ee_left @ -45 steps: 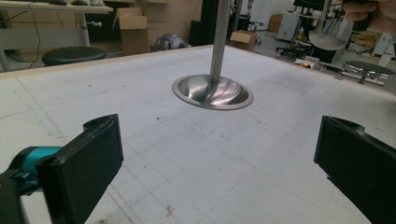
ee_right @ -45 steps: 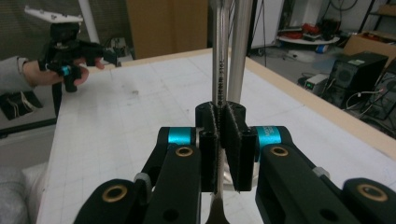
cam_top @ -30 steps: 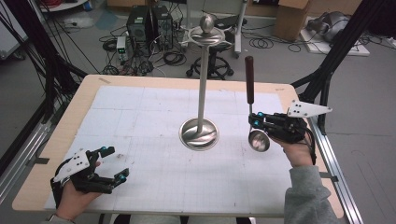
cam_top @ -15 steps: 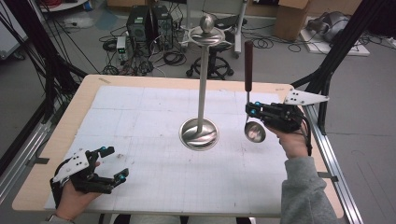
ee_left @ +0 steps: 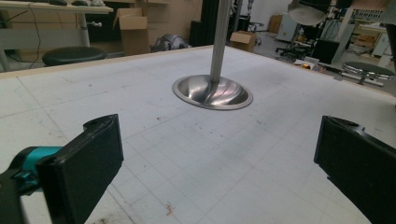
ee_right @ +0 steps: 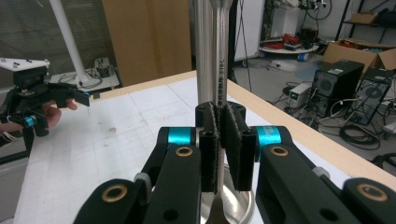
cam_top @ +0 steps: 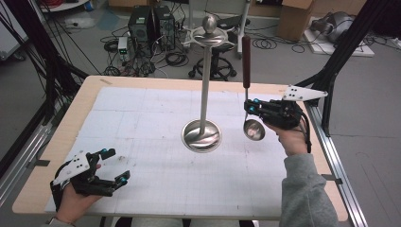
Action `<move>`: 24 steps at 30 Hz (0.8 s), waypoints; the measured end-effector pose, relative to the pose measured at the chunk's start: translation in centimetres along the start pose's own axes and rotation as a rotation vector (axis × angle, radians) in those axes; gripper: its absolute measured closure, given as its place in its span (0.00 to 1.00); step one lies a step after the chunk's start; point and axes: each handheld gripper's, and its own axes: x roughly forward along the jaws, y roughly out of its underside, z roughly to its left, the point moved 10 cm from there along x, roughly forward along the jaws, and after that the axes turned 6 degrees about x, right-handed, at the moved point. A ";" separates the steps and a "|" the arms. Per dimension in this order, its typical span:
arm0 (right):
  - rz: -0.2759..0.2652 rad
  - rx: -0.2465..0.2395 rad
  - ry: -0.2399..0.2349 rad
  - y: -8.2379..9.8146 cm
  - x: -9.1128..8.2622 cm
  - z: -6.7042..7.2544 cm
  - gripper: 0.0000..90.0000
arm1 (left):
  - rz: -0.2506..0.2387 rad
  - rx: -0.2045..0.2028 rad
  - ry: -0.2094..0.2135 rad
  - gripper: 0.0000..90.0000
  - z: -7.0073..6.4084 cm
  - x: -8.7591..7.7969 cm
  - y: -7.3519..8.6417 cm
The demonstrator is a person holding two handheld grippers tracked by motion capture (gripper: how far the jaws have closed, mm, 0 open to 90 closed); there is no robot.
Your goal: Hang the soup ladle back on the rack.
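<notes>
Steel ladle [cam_top: 253, 127] clamped in right tongs [cam_top: 249, 107]; left tongs [cam_top: 117, 166] gape empty

A tall steel stand [cam_top: 204, 94] rises from mid-bench [cam_top: 142, 118], its round base [cam_top: 202, 135] the one obstacle there. Just right of it hangs a ladle [cam_top: 250, 109]. The bench lies bare around the left tongs [cam_top: 116, 166].
</notes>
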 end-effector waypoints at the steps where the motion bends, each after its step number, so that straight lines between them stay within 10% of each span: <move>1: -0.005 -0.002 -0.004 -0.1 0.1 0.0 0.94 | 0.000 0.001 -0.001 0.02 0.0 0.0 0.0; 24: 0.016 -0.015 -0.011 -0.6 1.2 0.6 0.94 | -0.004 -0.005 -0.004 0.02 0.0 0.0 0.0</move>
